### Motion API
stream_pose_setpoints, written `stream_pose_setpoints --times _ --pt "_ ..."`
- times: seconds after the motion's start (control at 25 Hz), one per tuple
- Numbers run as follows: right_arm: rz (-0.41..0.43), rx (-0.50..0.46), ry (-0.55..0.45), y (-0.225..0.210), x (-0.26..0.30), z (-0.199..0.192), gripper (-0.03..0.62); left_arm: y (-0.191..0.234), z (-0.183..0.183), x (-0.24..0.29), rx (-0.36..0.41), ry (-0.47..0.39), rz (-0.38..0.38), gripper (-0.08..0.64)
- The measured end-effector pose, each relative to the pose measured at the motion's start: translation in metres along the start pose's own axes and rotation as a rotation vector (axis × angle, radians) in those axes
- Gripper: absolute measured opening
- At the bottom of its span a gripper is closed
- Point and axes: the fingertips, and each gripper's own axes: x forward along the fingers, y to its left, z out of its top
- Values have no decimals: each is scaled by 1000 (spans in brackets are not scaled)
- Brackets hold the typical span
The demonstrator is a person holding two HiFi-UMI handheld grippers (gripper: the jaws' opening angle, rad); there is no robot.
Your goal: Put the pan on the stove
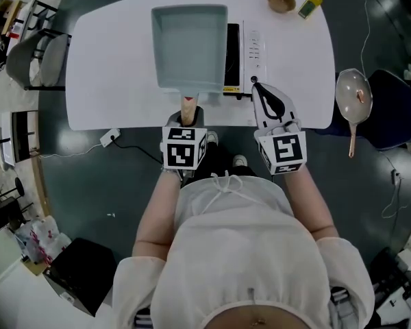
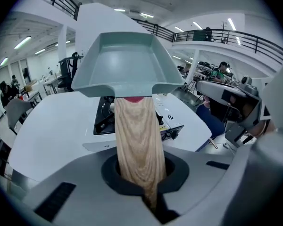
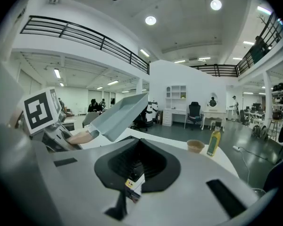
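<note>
A rectangular grey-blue pan [image 1: 190,46] with a wooden handle [image 1: 188,108] hangs over the white table [image 1: 109,67]. My left gripper [image 1: 188,118] is shut on the handle's end; the left gripper view has the handle [image 2: 139,140] running out from the closed jaws to the pan [image 2: 127,62]. The portable stove [image 1: 250,57] lies under the pan's right side, its black top [image 2: 104,117] showing below the pan. Seen from the right gripper view, the pan [image 3: 120,112] is tilted, far end raised, off the table. My right gripper [image 1: 257,88] is shut and empty at the stove's front right corner.
A small brown bowl [image 1: 281,1] and an oil bottle [image 1: 311,1] stand at the table's far right corner. A round frying pan [image 1: 354,96] rests on a dark chair right of the table. A grey chair [image 1: 38,59] is at the left, a power plug [image 1: 109,138] on the floor.
</note>
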Motion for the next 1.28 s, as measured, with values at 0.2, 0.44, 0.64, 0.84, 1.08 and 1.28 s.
stream_pose_setpoints --times 0.2,0.44,0.64,0.84,1.08,1.28 --pt "-6 17 35 -3 16 -8 6 8 -8 21 -53 92 -24 21" --pt "-9 21 57 -8 29 -15 6 10 -20 43 -55 210 -39 21" --pt "-14 26 72 -10 35 -18 6 3 -25 57 -114 272 -111 22" --pt "-23 53 94 -14 35 -27 6 3 -27 62 -109 307 -113 23" --pt "-30 70 109 -18 37 -32 6 0 -26 66 -134 370 -111 23" --pt "-47 85 113 -23 38 -34 6 -4 -29 62 -139 425 -150 25"
